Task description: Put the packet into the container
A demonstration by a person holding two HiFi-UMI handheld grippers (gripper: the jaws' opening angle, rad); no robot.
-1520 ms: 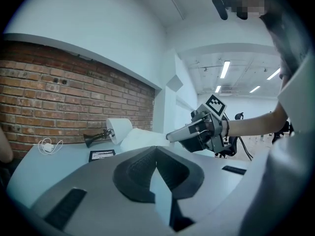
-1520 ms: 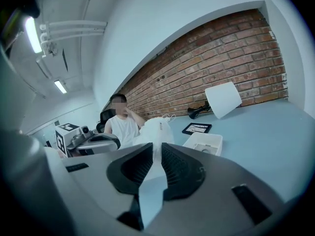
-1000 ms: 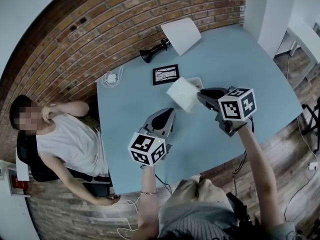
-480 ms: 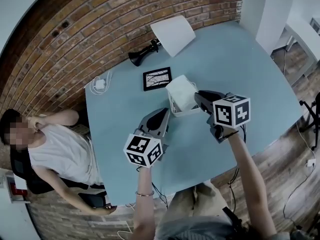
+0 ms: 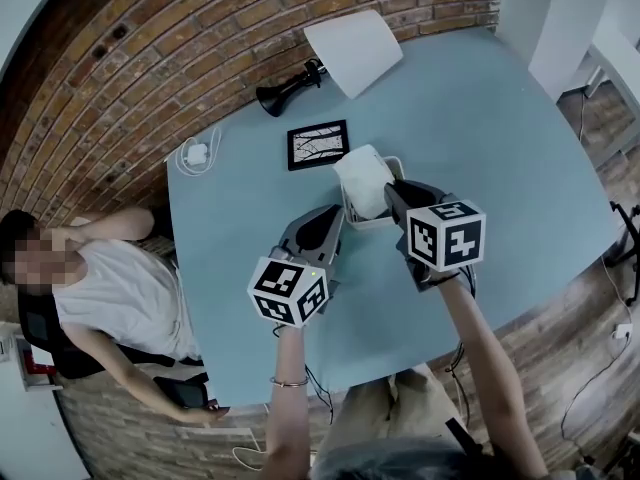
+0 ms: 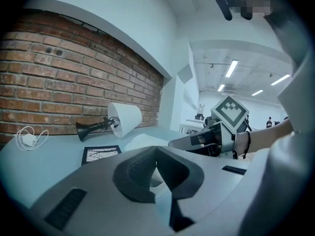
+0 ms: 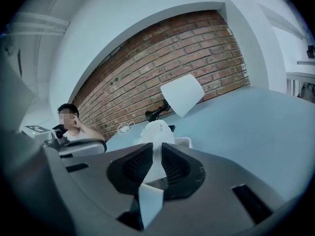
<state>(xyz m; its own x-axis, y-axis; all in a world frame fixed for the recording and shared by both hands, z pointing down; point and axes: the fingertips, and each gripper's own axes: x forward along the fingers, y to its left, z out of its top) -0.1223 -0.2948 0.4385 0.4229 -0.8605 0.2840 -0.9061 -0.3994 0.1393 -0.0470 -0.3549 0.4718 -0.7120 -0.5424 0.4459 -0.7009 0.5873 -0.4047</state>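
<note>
A white packet (image 5: 362, 176) hangs upright in my right gripper (image 5: 389, 194), which is shut on its near edge. Its lower end dips into the small white open container (image 5: 378, 220) at the middle of the light blue table (image 5: 480, 138). In the right gripper view the packet (image 7: 156, 131) rises from between the jaws of the right gripper (image 7: 156, 156), with the container's rim (image 7: 185, 141) just behind. My left gripper (image 5: 333, 220) hovers left of the container, shut with nothing in it. The left gripper (image 6: 156, 152) sees the right gripper (image 6: 204, 139) ahead.
A black desk lamp with a white shade (image 5: 350, 50) lies at the table's far side. A black-framed picture (image 5: 318, 144) lies flat behind the container. A white charger with its cable (image 5: 198, 153) sits at the far left corner. A person (image 5: 115, 288) sits left of the table.
The right gripper has carried the packet from beside the container to over it and lowered it into the opening. The left gripper has stayed shut near the container.
</note>
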